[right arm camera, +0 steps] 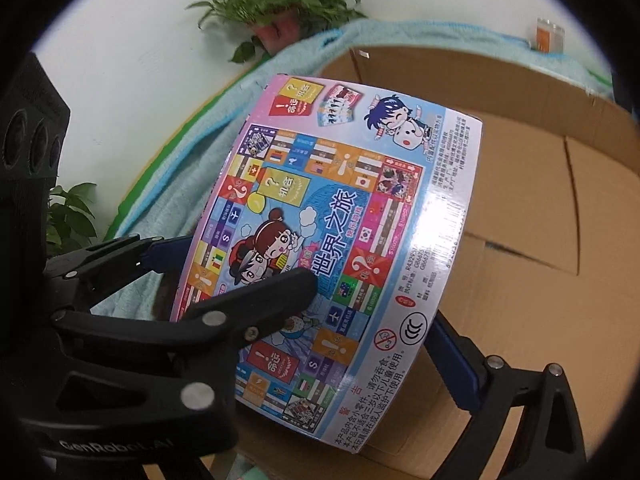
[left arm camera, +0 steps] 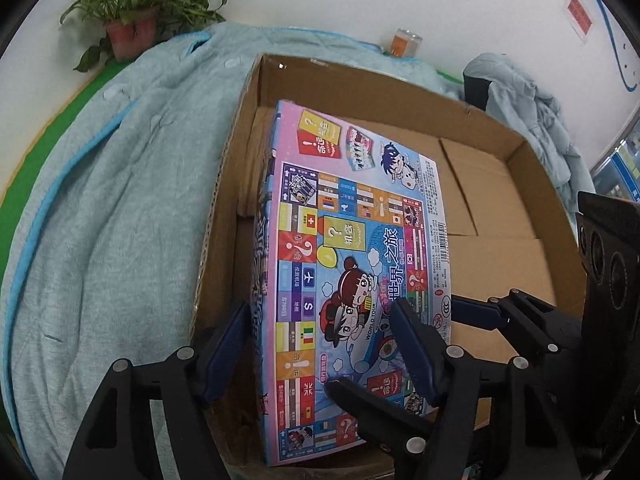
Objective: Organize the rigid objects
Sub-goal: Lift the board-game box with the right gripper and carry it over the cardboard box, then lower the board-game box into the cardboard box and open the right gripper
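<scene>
- The board game box [left arm camera: 352, 264] is held across its faces by the left tongs [left arm camera: 320, 344]; the right tongs [right arm camera: 368, 304] straddle it, contact unclear.
- It should be lowered flat into the cardboard box [left arm camera: 532, 168].

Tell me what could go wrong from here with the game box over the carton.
1. The game box is tilted, its left side near the carton wall; lowering it could catch there.
2. Both tools, left tool and right tool, crowd the same end, so they may collide.
3. The far end is unsupported and could swing.
</scene>
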Tool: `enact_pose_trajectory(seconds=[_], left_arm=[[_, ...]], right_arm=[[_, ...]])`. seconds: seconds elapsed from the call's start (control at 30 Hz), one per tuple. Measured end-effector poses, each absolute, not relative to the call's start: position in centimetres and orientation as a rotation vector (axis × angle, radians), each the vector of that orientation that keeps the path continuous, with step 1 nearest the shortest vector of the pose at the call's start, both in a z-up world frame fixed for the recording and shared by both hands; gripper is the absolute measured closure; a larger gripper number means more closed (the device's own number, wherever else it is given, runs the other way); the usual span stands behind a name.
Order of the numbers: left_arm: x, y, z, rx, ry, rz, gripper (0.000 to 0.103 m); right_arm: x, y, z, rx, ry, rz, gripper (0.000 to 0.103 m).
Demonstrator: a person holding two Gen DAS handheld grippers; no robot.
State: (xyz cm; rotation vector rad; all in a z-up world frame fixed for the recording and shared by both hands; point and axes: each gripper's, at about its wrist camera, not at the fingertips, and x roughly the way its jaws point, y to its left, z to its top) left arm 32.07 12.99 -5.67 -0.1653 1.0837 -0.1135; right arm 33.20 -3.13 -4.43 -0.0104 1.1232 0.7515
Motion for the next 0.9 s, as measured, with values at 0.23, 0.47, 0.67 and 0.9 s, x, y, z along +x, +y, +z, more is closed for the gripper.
enact_pose_trajectory(seconds=[0.23, 0.47, 0.67, 0.9], left_arm=[[31.6, 13.1, -5.8, -0.126, 1.086, -0.092, 0.044], [28.5, 14.0, -3.3, -0.142, 1.023, -0.096, 0.045], [23.8, 14.4, 1.5, -0.146, 0.882, -0.040, 0.029], [16.8, 13.0, 6.9, -0.096, 0.630, 0.039, 0.001]], right_arm=[[33.7, -3.1, -5.6, 0.000, 1.180, 0.741, 0.011], [33.5, -2.9, -5.5, -0.084, 1.147, 0.738, 0.018], [32.7, -4.4, -3.3, -0.077, 1.102, 0.745, 0.015], [27.5, -11.3, 1.4, -0.073, 0.889, 0.593, 0.000]])
